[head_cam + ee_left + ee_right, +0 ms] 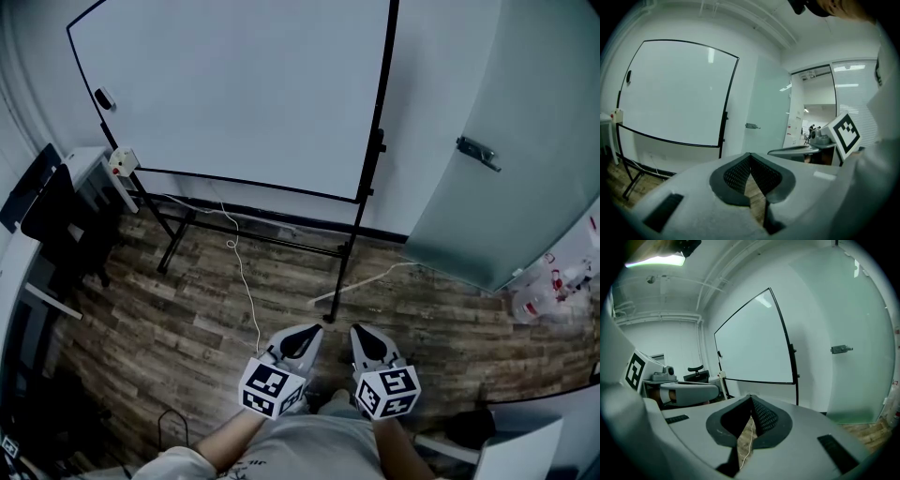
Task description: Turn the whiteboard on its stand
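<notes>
Nearest the head camera, the left tongs [305, 336] and the right tongs [367, 339] sit side by side just in front of the person's body, tips aimed at the whiteboard [234, 94]. In each gripper view the tongs' tips meet, with only wood floor showing through the slot behind them, so both are closed and hold nothing. Held low and shut like this, they look parked before an approach; turning the board has probably not begun.

The whiteboard hangs upright in its stand [349, 258] against the far wall, its blank face toward the person and well apart from both tongs. A frosted door [525, 141] stands just beside its right post.

Only the head view shows the stand's feet on the floor [169, 319] and a white cable [246, 281] trailing between person and board, something to step round. The gripper views show instead the board's height and the knob [793, 351] on the right post, likely the pivot. The left gripper view alone looks through to a lit room past the door.
</notes>
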`<move>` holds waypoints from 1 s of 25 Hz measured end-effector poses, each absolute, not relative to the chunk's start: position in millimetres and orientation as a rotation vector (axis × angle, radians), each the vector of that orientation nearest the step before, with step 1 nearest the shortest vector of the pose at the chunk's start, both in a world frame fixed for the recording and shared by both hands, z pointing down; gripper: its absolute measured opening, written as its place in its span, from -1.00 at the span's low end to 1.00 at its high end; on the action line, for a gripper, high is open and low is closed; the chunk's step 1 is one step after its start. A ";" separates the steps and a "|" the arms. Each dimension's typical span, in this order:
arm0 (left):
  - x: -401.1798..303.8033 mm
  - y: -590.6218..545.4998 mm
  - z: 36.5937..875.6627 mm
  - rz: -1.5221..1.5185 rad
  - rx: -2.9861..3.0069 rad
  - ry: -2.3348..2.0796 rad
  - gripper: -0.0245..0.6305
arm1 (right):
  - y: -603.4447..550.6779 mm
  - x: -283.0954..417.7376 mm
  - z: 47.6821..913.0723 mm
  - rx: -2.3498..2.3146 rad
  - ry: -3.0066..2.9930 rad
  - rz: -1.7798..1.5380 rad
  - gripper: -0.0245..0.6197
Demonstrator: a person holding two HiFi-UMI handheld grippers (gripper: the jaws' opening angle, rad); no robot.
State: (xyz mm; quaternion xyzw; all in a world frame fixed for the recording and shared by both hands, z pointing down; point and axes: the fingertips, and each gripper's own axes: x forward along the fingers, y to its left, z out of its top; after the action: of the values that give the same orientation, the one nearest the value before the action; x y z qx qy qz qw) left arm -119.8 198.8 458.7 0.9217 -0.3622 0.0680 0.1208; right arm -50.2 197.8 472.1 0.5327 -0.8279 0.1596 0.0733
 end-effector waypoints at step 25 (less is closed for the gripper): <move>-54.0 10.4 457.1 0.202 2.728 -1.088 -0.89 | 3.4 16.6 472.9 1.587 -2.505 0.416 -0.90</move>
State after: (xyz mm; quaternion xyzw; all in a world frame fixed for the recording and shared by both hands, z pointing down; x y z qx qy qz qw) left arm -54.0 10.4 457.1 0.9222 -0.3676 0.0683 0.0986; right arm 16.6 3.4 472.9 0.5286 -0.8343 0.1385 0.0732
